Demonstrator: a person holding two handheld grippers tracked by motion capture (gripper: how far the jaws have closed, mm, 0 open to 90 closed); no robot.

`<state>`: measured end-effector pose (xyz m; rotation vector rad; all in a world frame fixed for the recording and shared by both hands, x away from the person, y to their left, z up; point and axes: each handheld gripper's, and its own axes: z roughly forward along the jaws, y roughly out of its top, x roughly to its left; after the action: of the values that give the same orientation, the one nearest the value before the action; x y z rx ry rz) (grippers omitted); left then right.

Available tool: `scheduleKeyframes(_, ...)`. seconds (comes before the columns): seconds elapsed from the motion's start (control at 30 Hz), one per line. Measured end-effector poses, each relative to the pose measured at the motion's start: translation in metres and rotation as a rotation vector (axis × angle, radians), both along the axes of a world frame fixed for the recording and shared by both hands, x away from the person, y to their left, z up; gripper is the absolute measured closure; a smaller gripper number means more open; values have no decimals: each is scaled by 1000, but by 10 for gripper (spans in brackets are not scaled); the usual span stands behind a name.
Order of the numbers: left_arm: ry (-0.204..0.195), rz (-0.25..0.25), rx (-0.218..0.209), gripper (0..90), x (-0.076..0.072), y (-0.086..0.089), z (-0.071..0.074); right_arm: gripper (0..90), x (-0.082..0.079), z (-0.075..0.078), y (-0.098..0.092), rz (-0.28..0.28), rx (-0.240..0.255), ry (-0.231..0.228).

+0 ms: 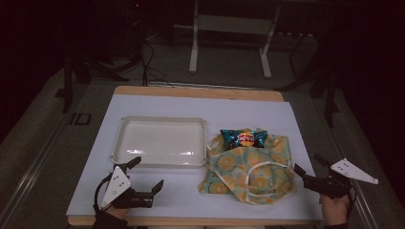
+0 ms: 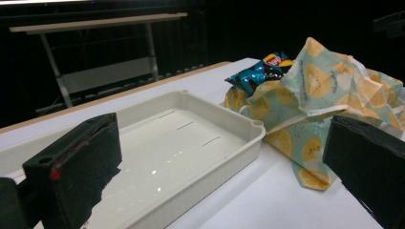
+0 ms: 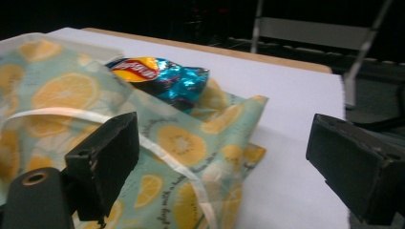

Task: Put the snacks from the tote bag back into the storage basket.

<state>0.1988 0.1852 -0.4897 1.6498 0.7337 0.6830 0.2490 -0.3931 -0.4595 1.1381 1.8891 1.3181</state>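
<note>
A teal cloth bag with orange-slice print (image 1: 248,171) (image 2: 329,90) (image 3: 95,124) lies crumpled at the table's right centre, its white strap (image 1: 260,169) (image 3: 157,148) looped on top. A blue chip packet (image 1: 243,138) (image 2: 260,71) (image 3: 157,78) pokes out of its far end. An empty cream tray (image 1: 125,125) (image 2: 229,119) rests to the bag's left. My left gripper (image 1: 145,171) (image 2: 219,162) is open near the tray's front edge, holding nothing. My right gripper (image 1: 310,166) (image 3: 229,162) is open just right of the bag, holding nothing.
A white sheet (image 1: 157,102) covers the wooden table (image 1: 200,91). Beyond the far edge stand a white metal frame (image 1: 229,28) and dark cables on the floor (image 1: 148,62). Bare sheet lies behind the tray and along the front edge.
</note>
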Motion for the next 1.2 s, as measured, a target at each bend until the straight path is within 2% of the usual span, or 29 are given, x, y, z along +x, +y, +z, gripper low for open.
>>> scheduleKeyframes(0.13, 0, -5, -6, 0, -1, 0, 0, 109, -2, 2, -1, 10, 0, -11)
scheduleKeyframes(0.2, 1, -9, 0, 0, -2, 0, 0, 109, -3, 5, -3, 25, 16, -13)
scheduleKeyframes(0.27, -2, -8, -2, 0, -2, -1, 0, 109, -6, 7, -4, 48, 12, -4)
scheduleKeyframes(0.47, 3, -18, 2, 0, -3, -2, 0, 108, -7, 9, -2, 59, -6, 7)
scheduleKeyframes(0.53, 5, -23, 0, 0, -3, -3, 0, 107, -6, 15, 1, 86, 10, -14)
scheduleKeyframes(0.7, 3, -28, 1, 0, -4, -3, 0, 107, -3, 21, 5, 102, 1, -24)
scheduleKeyframes(0.9, 4, -32, 3, 0, -3, -3, 0, 107, 9, 33, 16, 148, -14, -47)
scheduleKeyframes(1.2, 7, -39, 9, 0, -3, -4, 0, 108, 31, 42, 32, 199, -34, -38)
